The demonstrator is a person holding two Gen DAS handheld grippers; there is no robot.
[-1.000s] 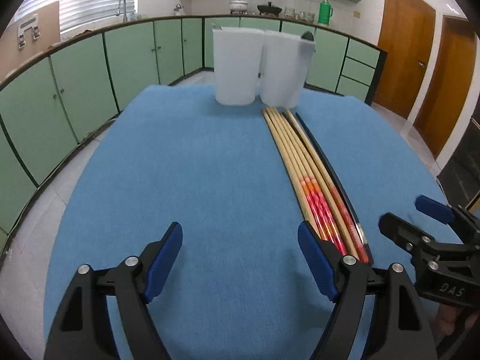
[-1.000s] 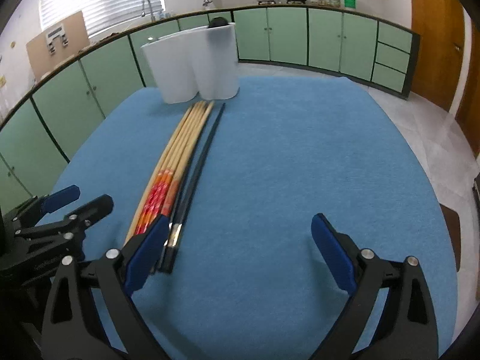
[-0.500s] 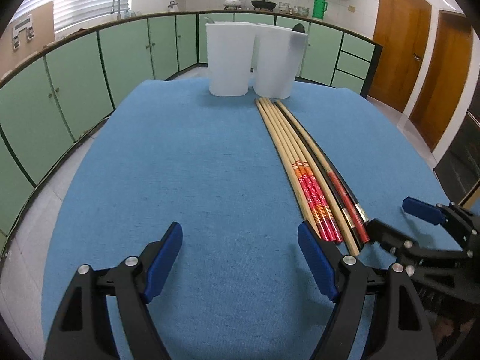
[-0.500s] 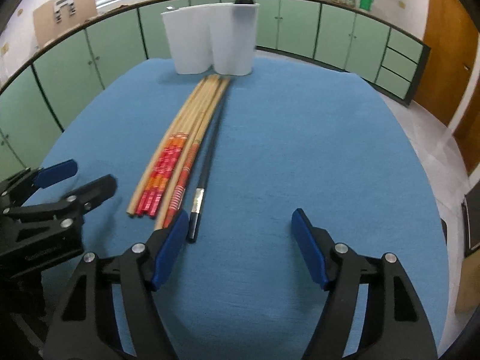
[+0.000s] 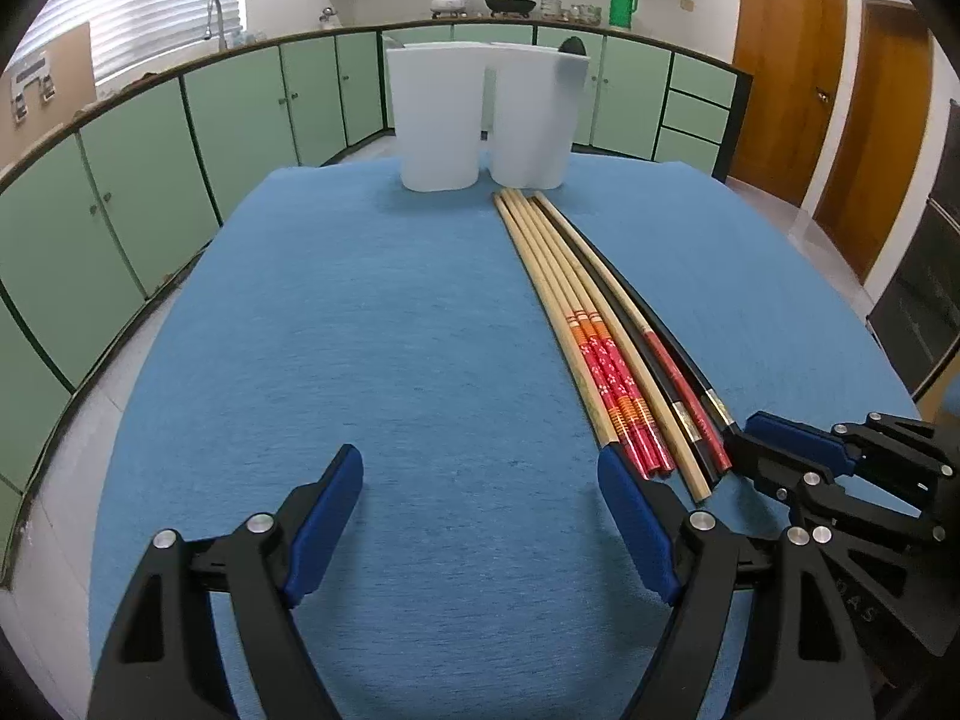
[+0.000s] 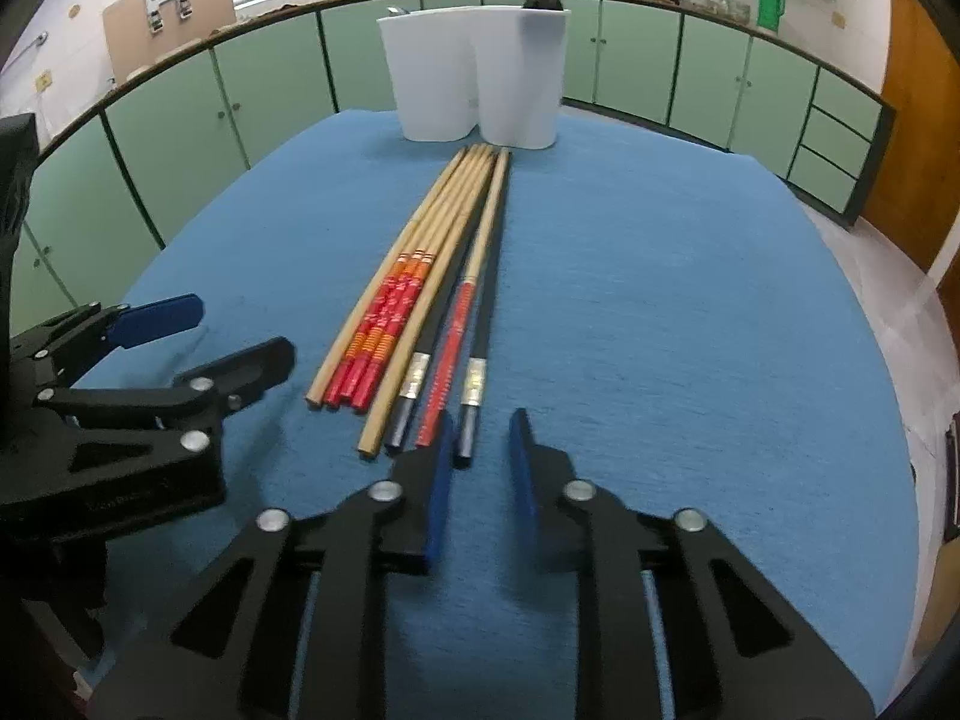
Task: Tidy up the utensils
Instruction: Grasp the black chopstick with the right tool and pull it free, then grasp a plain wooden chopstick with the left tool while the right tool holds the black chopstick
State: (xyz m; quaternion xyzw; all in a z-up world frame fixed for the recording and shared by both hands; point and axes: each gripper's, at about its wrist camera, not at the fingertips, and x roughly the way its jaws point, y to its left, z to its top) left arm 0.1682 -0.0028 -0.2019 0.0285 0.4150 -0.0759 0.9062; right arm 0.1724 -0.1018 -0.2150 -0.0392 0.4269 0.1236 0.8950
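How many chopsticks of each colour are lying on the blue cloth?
Plain wooden chopsticks: 2
Red-and-orange patterned chopsticks: 3
Black chopsticks: 2
Red-ended wooden chopstick: 1
Total: 8

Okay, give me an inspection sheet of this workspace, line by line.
Surface: blue cloth covering the table.
Job's things: chopsticks lying side by side, tips toward the white holder, which stands upright at the far end.
Clutter: nothing seen.
Grippers: left gripper open, over bare cloth; right gripper narrowed but open, nearest the black chopstick end, not gripping.
Cables: nothing seen.
Surroundings: green cabinets, wooden doors.
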